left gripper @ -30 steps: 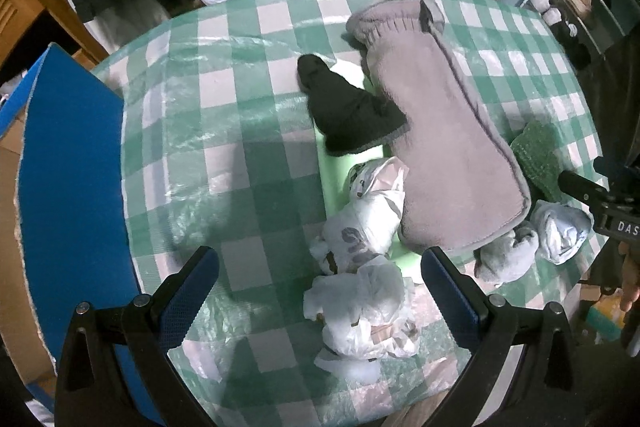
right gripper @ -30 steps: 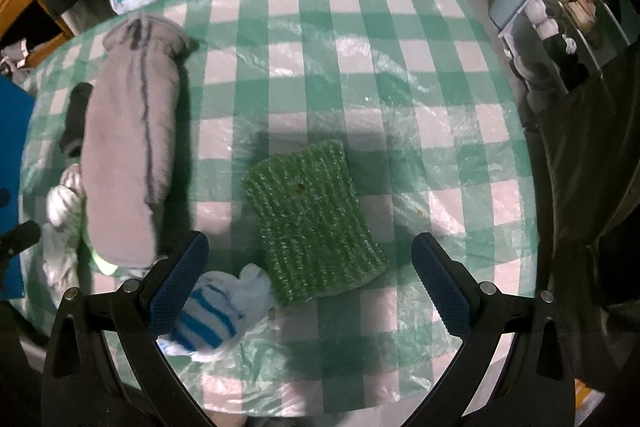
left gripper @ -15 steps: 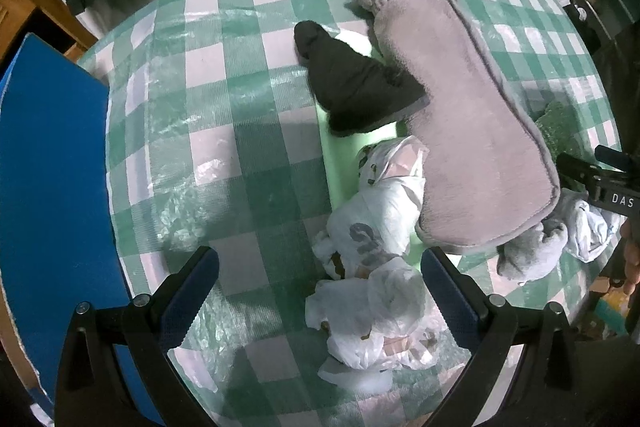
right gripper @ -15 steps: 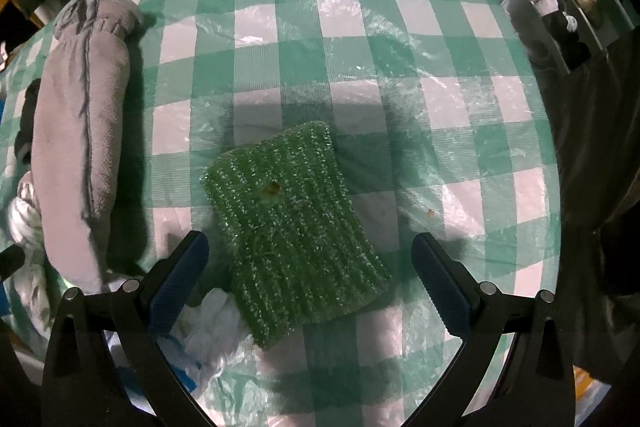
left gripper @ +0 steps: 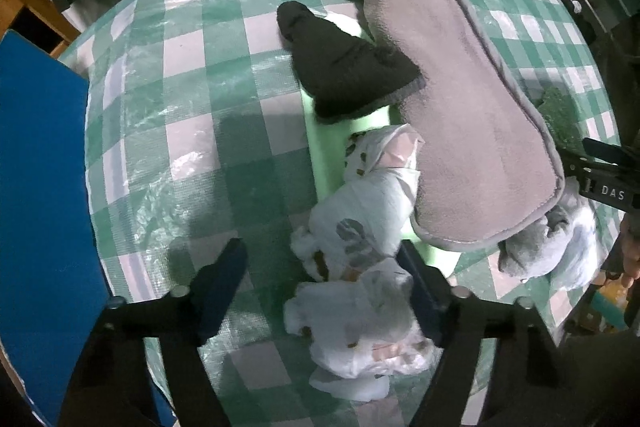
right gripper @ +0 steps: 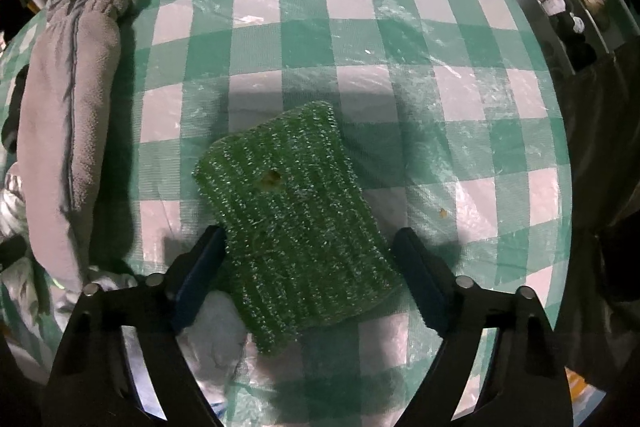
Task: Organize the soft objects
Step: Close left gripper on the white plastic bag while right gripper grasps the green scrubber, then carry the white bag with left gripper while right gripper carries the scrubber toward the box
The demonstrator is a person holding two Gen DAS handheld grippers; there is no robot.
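Two grippers are in play, both with jaws spread and nothing held; our right gripper (right gripper: 308, 259) brackets the near half of the green scrubbing pad (right gripper: 292, 219), which lies toward the near edge of the checked tablecloth (right gripper: 400, 39); our left gripper (left gripper: 324, 283) straddles the crumpled white socks (left gripper: 360, 311) at the near edge. We judge the step in hand to be pinching the pad; we should lower squarely, close across its short sides and lift level, as it looks springy and may twist out. To the pad's left lies the long grey fleece mitt (right gripper: 68, 115); a pale sock bundle (right gripper: 216, 331) touches the pad's near corner and could be caught in the left finger. In the left view, a black sock (left gripper: 340, 75) and a pale green sheet (left gripper: 324, 147) lie partly beneath the mitt.
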